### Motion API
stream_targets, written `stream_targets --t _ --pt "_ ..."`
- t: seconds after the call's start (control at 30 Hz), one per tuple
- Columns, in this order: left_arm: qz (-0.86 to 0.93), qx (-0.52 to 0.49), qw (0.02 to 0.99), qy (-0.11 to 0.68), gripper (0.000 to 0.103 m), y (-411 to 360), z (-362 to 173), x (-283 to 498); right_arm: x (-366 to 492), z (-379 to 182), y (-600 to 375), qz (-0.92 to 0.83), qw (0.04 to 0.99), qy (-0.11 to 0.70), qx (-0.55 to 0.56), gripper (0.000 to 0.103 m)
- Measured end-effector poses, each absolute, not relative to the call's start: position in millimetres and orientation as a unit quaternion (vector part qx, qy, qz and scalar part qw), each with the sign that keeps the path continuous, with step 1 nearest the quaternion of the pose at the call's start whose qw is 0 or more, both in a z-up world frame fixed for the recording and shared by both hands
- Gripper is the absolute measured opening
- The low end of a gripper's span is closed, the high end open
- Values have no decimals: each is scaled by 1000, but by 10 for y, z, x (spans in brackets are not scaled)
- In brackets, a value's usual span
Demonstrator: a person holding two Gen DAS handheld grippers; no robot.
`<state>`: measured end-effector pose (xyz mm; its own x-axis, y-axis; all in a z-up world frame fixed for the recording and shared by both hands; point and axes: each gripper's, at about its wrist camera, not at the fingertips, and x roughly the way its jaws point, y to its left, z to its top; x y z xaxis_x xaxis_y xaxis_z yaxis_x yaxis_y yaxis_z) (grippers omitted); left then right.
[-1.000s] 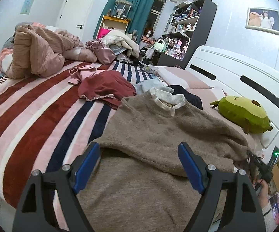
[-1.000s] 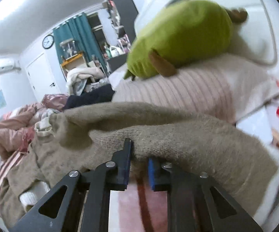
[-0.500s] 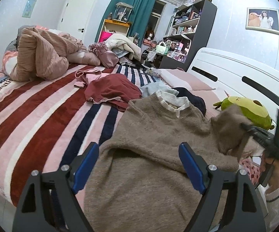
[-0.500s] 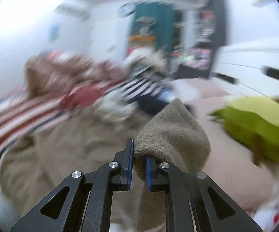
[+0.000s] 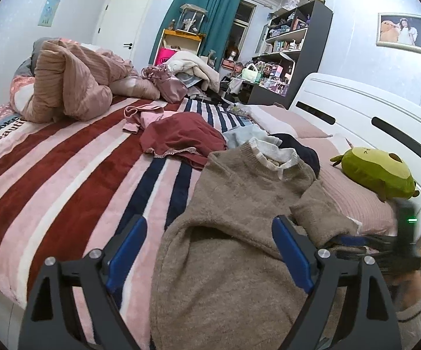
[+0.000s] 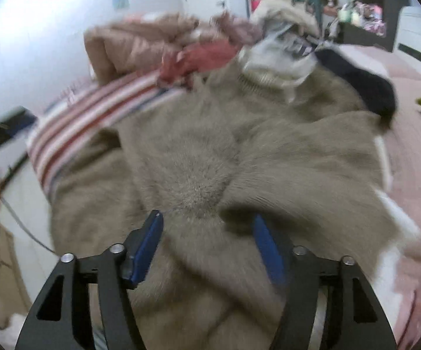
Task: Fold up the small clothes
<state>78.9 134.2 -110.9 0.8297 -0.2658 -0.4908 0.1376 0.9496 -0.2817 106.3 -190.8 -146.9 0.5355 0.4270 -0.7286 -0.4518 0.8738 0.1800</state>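
Left wrist view gives me my left gripper (image 5: 209, 250) spread wide and holding nothing, poised over the hem of the brown sweater (image 5: 239, 218), which lies flat on the striped blanket (image 5: 64, 180) with one sleeve (image 5: 321, 213) folded across its body. My right gripper (image 6: 207, 245) also stands apart, empty, fingers straddling that sleeve.

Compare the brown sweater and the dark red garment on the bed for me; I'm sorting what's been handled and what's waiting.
The brown sweater lies spread out nearest the grippers, one sleeve folded across its body; the dark red garment sits crumpled farther up the bed. The sweater looks fuzzy with a white collar; the red one has a lace-like trimmed edge. Both rest on the striped blanket.
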Motion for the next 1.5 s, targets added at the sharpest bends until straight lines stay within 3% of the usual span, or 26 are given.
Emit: stream_targets --t 0.13,0.23,0.43,0.53,0.73,0.77,0.8,0.87,1.23,1.5 --pt "-112 -119 949 269 85 1302 -1108 853 717 -1235 -2401 220 895 387 33 75" --pt "-114 -119 949 268 85 1272 -1096 887 693 -1279 -2697 179 903 388 53 91" --pt "-120 -113 949 267 86 1213 -1047 852 908 -1752 -3074 126 888 417 145 91" --pt "-116 -106 950 269 86 1202 -1026 843 971 -1835 -3139 153 881 392 218 91" --pt "-118 -111 951 263 86 1212 -990 812 1058 -1747 -3086 165 882 376 231 65" --pt "-118 -111 951 263 86 1210 -988 811 1065 -1733 -3078 166 883 374 229 51" --pt "-119 -111 951 263 86 1209 -989 811 1086 -1719 -3049 159 887 376 218 28" --pt "-119 -113 951 263 86 1206 -989 808 1127 -1690 -2993 131 894 387 181 6" --pt "-106 -128 953 255 86 1367 -1014 738 1240 -1072 -1835 280 892 342 94 4" --pt "-86 -145 951 258 86 1699 -1119 698 1234 -1314 -494 404 829 386 33 5"
